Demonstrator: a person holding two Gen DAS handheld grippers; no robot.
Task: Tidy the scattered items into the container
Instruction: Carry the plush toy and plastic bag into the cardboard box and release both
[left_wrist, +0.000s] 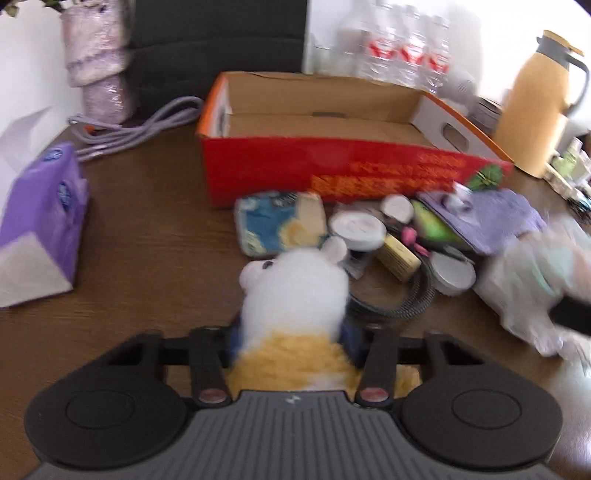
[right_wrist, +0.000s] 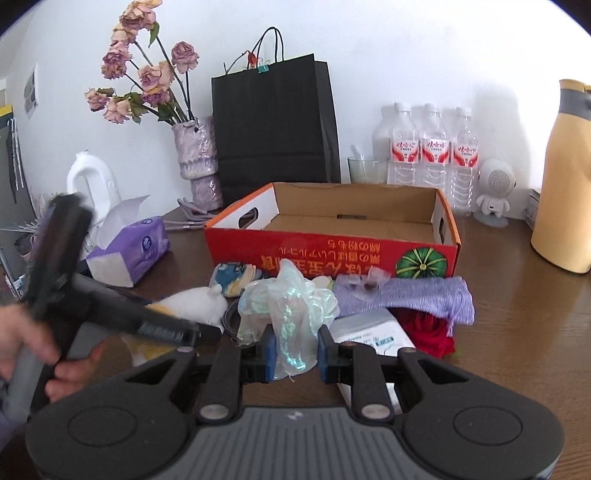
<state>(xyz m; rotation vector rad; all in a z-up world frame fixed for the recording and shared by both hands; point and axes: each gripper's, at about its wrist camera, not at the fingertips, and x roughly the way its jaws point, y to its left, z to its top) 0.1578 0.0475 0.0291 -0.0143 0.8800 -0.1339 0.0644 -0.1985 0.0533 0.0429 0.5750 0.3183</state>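
Observation:
An open, empty red cardboard box (left_wrist: 332, 166) (right_wrist: 332, 254) stands at the back of the brown table. In front of it lies a pile: a blue-yellow pouch (left_wrist: 277, 221), round white tins (left_wrist: 356, 227), a purple knitted cloth (left_wrist: 498, 218) (right_wrist: 406, 295), a black braided cable (left_wrist: 399, 302), a white carton (right_wrist: 373, 332) and something red (right_wrist: 428, 328). My left gripper (left_wrist: 293, 339) is shut on a white and yellow plush toy (left_wrist: 295, 288) (right_wrist: 195, 301). My right gripper (right_wrist: 293, 354) is shut on a crumpled iridescent plastic bag (right_wrist: 291, 306) (left_wrist: 535, 280).
A purple tissue pack (left_wrist: 40, 218) (right_wrist: 136, 254) lies at the left, with a coiled purple cable (left_wrist: 147, 122) behind it. Along the wall stand a vase of dried roses (right_wrist: 195, 162), a black paper bag (right_wrist: 273, 125), water bottles (right_wrist: 432, 147) and a yellow thermos jug (right_wrist: 561, 184).

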